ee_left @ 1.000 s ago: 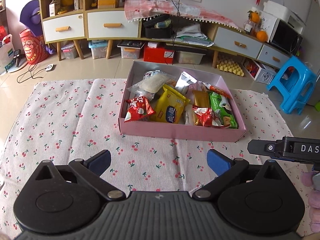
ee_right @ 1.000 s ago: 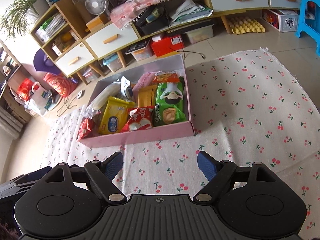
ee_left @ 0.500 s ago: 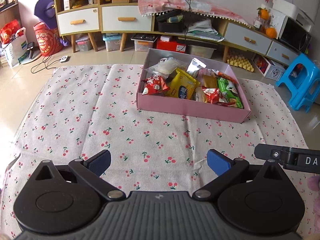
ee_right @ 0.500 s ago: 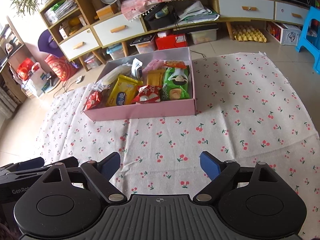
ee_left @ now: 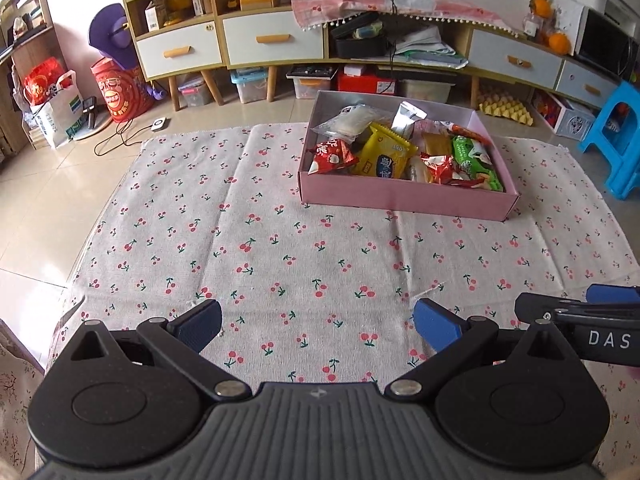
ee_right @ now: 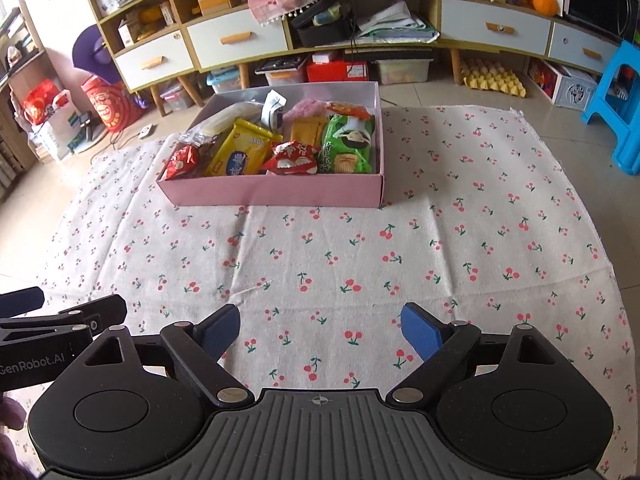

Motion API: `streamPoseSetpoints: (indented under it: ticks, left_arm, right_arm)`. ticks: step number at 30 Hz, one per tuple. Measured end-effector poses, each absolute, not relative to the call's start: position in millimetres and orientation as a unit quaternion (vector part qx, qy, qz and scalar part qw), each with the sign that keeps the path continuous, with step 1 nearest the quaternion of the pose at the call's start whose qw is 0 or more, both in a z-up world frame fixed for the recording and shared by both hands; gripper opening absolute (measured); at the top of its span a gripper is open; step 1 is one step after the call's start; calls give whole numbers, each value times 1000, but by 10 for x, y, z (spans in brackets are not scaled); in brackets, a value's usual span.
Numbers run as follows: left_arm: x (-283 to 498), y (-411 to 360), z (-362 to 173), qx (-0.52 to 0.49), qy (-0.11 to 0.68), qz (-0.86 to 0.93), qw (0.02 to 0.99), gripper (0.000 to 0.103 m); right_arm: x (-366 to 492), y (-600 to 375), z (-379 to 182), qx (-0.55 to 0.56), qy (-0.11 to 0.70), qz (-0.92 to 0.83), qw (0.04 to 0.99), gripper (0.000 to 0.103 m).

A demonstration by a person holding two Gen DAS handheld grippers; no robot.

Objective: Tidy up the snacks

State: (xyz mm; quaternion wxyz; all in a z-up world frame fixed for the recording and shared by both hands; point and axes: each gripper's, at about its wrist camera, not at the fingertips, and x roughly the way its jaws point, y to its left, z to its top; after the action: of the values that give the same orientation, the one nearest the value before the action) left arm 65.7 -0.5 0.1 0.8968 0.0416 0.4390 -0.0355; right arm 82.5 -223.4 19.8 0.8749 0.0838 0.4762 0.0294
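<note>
Both grippers hang well back from the work, each spread wide with nothing between its blue pads. The left gripper (ee_left: pixel 316 326) looks out over the cherry-print cloth (ee_left: pixel 280 248), and the pink box (ee_left: pixel 404 199) lies ahead and somewhat to its right, well apart. From the right gripper (ee_right: pixel 320 330) the same pink box (ee_right: pixel 272 193) sits ahead and slightly left, again far beyond the fingertips.

The snacks are all inside the box: a red packet (ee_right: pixel 181 162) at the corner nearest the left gripper's side, a yellow packet (ee_right: pixel 240 152) next to it, a second red packet (ee_right: pixel 290 157) in the middle front, a green cracker pack (ee_right: pixel 349 144) against the far-right wall, an orange-brown pack (ee_right: pixel 306 130) behind, plus a clear bag (ee_left: pixel 352 120) and a silver sachet (ee_left: pixel 406 117) at the back. No snack lies loose on the cloth in either view.

As a judgement, the sorting looks finished or nearly so, with both tools empty and clear of the box. If anything remains, it would be tidying the overlapping packets, which calls for reaching forward over the front wall and pinching one packet by its edge without dragging its neighbours.
</note>
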Motion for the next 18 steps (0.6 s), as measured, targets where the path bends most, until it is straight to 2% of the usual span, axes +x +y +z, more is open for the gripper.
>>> streamPoseSetpoints:
  ticks: [18]
  left_arm:
    - [581, -69, 6, 58, 441, -33, 895, 103]
  right_arm:
    - [814, -2201, 201, 68, 478, 31, 875, 90]
